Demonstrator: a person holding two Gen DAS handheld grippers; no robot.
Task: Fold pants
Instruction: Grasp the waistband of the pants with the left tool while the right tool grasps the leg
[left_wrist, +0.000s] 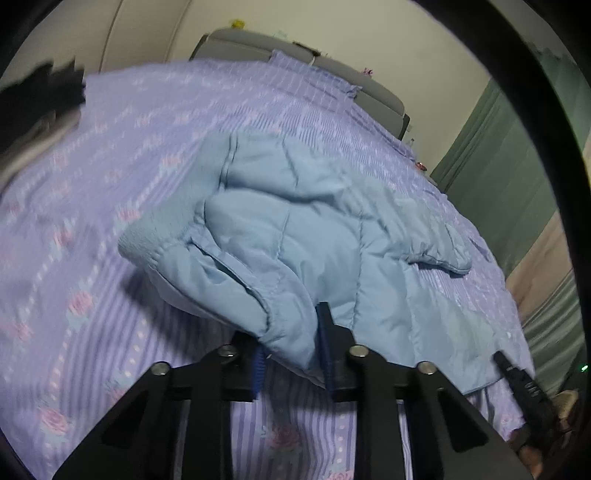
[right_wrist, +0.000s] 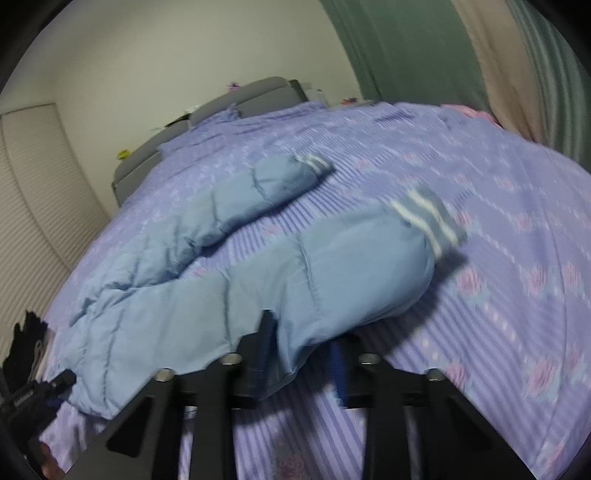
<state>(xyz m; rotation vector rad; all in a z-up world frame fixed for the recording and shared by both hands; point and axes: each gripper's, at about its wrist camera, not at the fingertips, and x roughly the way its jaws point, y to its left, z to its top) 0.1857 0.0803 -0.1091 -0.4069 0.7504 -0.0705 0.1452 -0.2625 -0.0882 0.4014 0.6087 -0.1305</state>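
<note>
Pale blue quilted, padded pants (left_wrist: 314, 229) lie spread on a bed covered in a lilac striped sheet with pink roses (left_wrist: 92, 258), and both tools have the near edge. Left gripper (left_wrist: 295, 354): black frame, blue ribbed pads, jaws drawn in and clamped on a fold of the near hem at the waist end, cloth bunched between the pads. Right gripper (right_wrist: 303, 354): jaws likewise closed on the near edge of one leg — fabric pinched between the fingers, though motion blur softens the contact. The pants' long axis runs sideways across the bed in front of the person: ribbed elastic waistband (left_wrist: 147, 236) off to the left, legs trailing right. From the right wrist view the two legs splay apart, each ending in a grey-blue knit cuff with white stripes; the nearer cuff (right_wrist: 428, 218) sits beyond and right of the right gripper's jaws, the farther cuff (right_wrist: 314, 162) well up the bed. The garment therefore extends away from both grippers toward the grey headboard (left_wrist: 258, 48). Judgement: the gripped near leg must be lifted and carried away from the person, over onto the far leg. Fabric looks puffy, creased, slippery; a bulky fold is likely.
</note>
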